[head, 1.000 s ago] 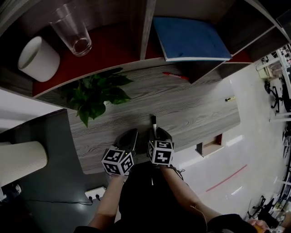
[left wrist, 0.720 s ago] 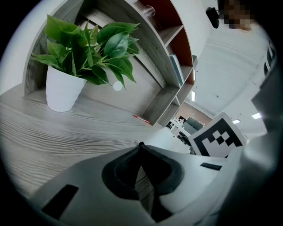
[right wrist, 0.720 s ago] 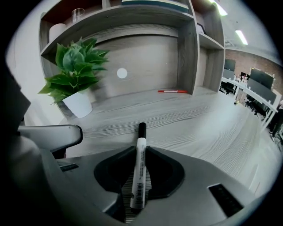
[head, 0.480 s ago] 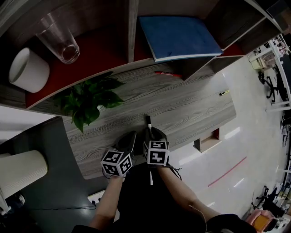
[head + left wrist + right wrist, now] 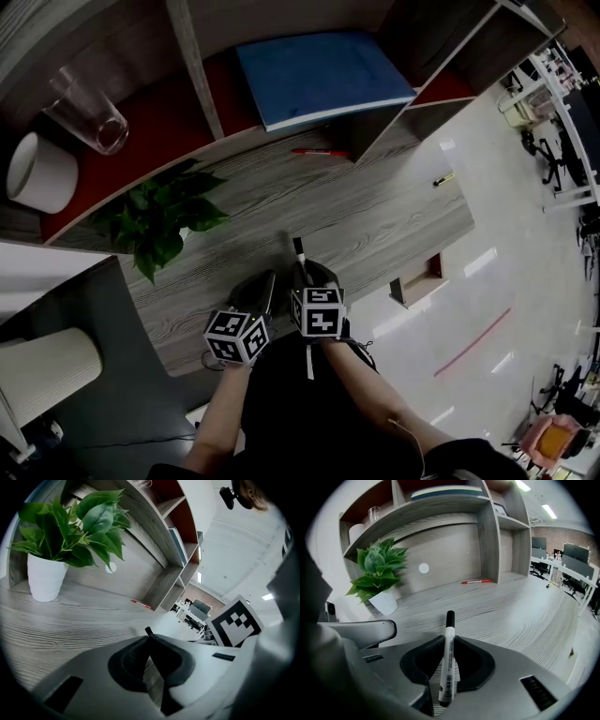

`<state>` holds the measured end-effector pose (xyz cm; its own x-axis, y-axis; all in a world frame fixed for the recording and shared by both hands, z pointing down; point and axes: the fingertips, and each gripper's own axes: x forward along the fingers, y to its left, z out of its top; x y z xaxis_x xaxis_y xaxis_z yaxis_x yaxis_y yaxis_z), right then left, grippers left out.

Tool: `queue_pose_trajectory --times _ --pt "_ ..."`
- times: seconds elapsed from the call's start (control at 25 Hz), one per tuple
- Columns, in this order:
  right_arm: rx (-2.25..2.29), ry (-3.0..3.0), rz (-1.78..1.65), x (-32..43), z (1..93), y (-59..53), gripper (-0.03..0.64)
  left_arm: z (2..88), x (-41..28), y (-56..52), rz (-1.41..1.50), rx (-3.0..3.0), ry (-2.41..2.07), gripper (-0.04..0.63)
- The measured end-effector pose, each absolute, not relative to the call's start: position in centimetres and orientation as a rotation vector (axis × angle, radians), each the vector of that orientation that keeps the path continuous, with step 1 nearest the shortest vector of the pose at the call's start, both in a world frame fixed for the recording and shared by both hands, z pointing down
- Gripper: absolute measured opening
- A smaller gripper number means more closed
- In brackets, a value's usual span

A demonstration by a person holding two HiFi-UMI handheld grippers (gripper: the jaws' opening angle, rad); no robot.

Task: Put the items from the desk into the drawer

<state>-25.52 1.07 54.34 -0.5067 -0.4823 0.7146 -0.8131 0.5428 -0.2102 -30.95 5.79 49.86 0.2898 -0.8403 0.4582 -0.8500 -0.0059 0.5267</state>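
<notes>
While the marker [image 5: 449, 663] is already pinched between the pads of the right gripper [image 5: 449, 641], whose jaws have just been closing on it, nothing has reached the drawer as far as these views show. It is held over the front of the table [image 5: 375, 216], right of the potted plant [image 5: 155, 220]. The left gripper [image 5: 149, 637] is pressed together and empty. A red pen [image 5: 319, 151] lies well right of the plant, and a small yellow item [image 5: 443, 179] farther right; both are left to stow.
</notes>
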Motion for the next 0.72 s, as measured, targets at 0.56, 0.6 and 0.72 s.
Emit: queue_pose_trajectory --times 0.56,0.6,0.72 --pt "1.262 -2.256 0.687 -15.9 50.6 -4.0 0.077 48.9 -21.0 0.8 0.148 1.987 -1.365 0.004" --pt "1.288 -2.257 0.678 -15.0 50.3 -4.4 0.077 49.0 -20.0 0.4 0.161 2.002 -1.341 0.003" --pt "1.352 -2.244 0.675 -11.6 50.8 -6.0 0.077 49.7 -16.8 -1.0 0.181 2.036 -1.292 0.003"
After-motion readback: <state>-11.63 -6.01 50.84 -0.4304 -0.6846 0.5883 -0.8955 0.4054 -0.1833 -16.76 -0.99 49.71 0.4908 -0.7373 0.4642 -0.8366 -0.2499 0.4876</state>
